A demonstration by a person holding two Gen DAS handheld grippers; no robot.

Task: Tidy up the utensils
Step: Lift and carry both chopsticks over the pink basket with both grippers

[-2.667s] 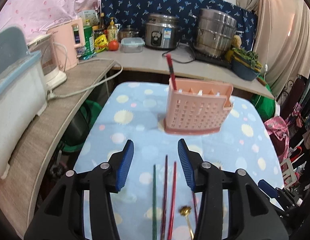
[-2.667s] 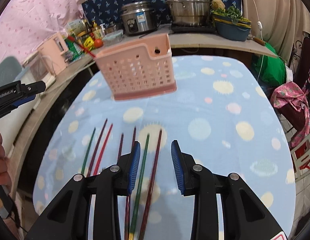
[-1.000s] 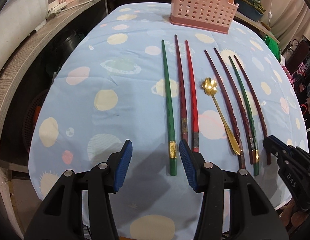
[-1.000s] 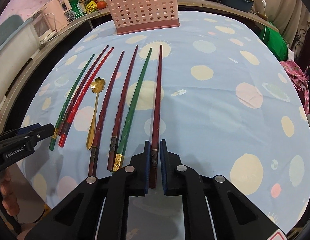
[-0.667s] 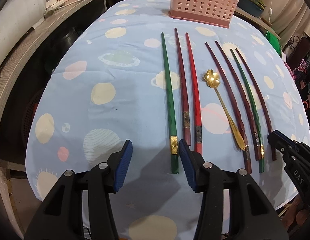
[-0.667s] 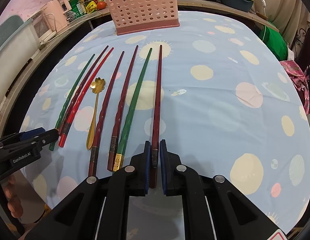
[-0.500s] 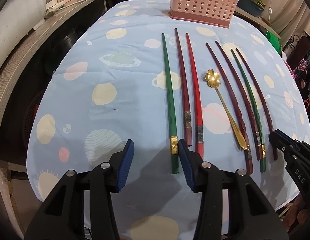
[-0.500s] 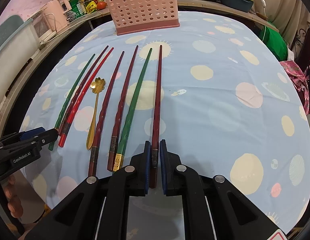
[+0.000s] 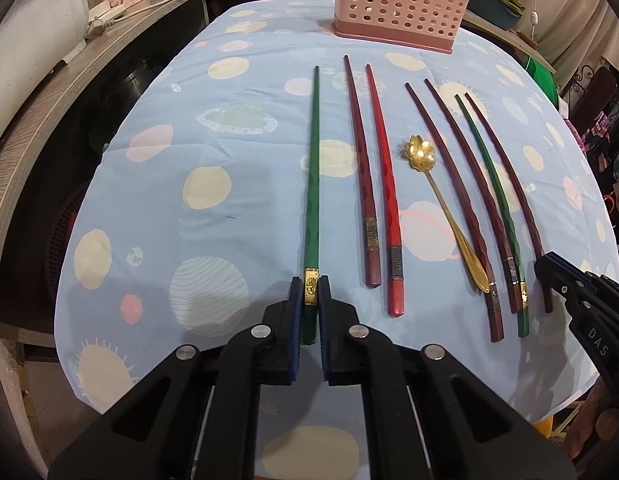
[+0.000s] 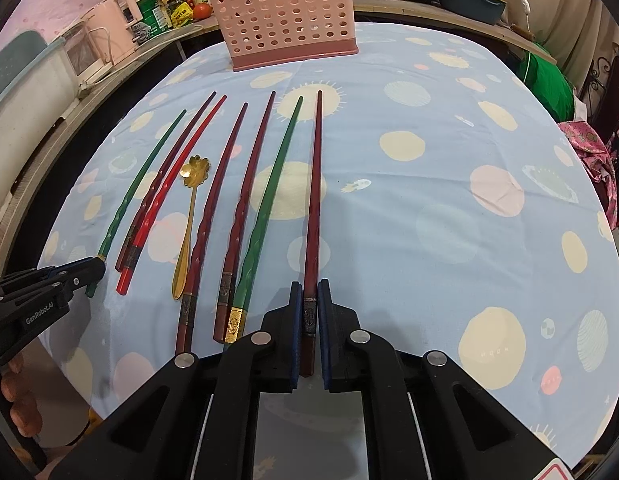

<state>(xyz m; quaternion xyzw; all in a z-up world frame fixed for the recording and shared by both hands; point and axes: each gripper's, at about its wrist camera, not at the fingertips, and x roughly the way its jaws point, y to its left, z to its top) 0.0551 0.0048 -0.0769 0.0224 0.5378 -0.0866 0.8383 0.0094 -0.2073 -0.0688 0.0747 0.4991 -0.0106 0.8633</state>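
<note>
Several chopsticks and a gold flower-bowl spoon (image 9: 441, 200) lie in a row on the blue spotted tablecloth (image 9: 213, 128). My left gripper (image 9: 309, 292) is shut on the thick end of the leftmost green chopstick (image 9: 312, 184), which still lies on the cloth. My right gripper (image 10: 308, 304) is shut on the thick end of the rightmost dark red chopstick (image 10: 315, 200), also lying flat. The pink perforated utensil basket (image 9: 397, 4) stands at the far edge of the table; it also shows in the right wrist view (image 10: 289, 16).
Between the two held sticks lie a dark red and bright red pair (image 9: 373, 184), the spoon, two more dark red sticks (image 10: 229, 208) and a second green one (image 10: 265, 216). A wooden counter (image 9: 37, 112) with appliances runs along the left. Pots and a planter stand behind the basket.
My left gripper moved forward over the green chopstick's end and closed on it. The right gripper has stayed shut on the dark red chopstick without moving.
</note>
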